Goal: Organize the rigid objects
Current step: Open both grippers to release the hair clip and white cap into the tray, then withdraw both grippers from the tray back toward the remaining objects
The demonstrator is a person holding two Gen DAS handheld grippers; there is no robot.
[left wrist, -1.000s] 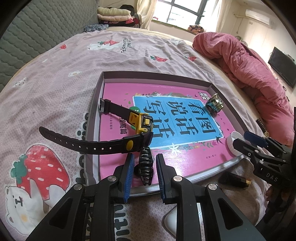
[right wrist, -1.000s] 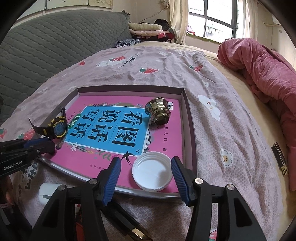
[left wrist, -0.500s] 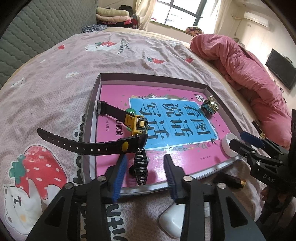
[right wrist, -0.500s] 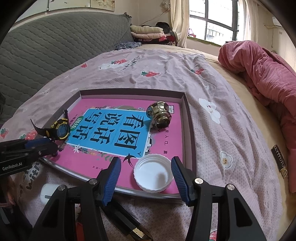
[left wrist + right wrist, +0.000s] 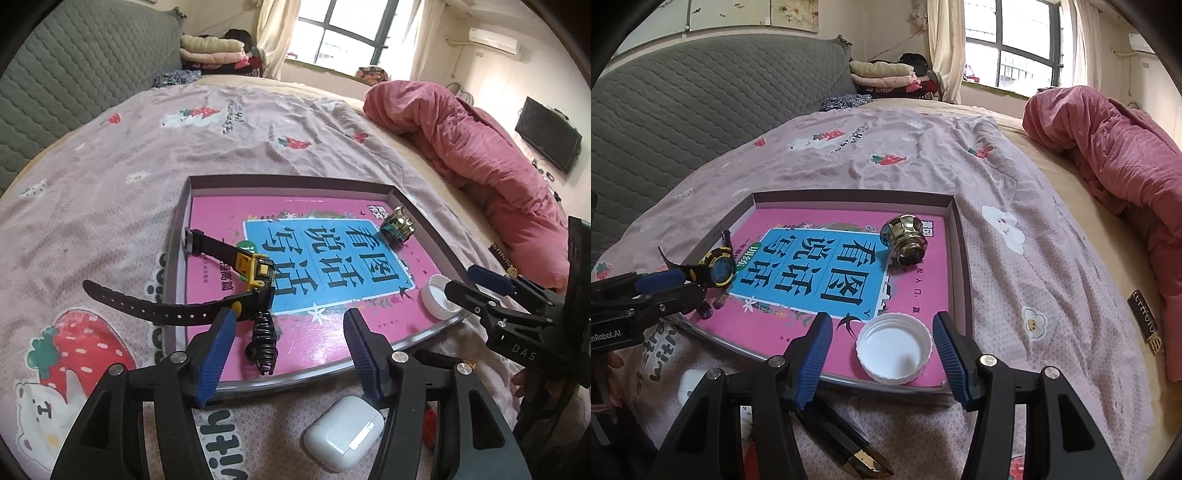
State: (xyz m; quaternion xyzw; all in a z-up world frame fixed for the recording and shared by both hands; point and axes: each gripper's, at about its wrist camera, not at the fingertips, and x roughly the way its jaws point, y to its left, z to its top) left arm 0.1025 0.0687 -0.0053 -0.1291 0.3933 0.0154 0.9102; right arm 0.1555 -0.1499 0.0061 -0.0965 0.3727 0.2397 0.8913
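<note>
**Hair clip let go in the tray, cap next in line**

The left claw [image 5: 288, 350] is opening, its blue pads clear on both sides of the black hair clip [image 5: 263, 341], which lies near the tray's [image 5: 291, 181] front edge, just beside the yellow-and-black watch [image 5: 255, 273] whose strap hangs over the left rim. To finish well, I'd judge the claw should draw back along its own line so neither pad drags the clip or snags the strap. The right claw [image 5: 882, 354] stands wide around the white bottle cap [image 5: 894, 345] at the tray's front right corner, not pressing it. A gold knob [image 5: 904, 240] sits toward the far right corner. A white earbud case [image 5: 343, 437] is on the bed outside the tray's front edge. The tray rests on a pink strawberry-print bedsheet [image 5: 240, 140]; a red quilt [image 5: 480, 155] is heaped at the right, under a bright window [image 5: 1027, 48].
</note>
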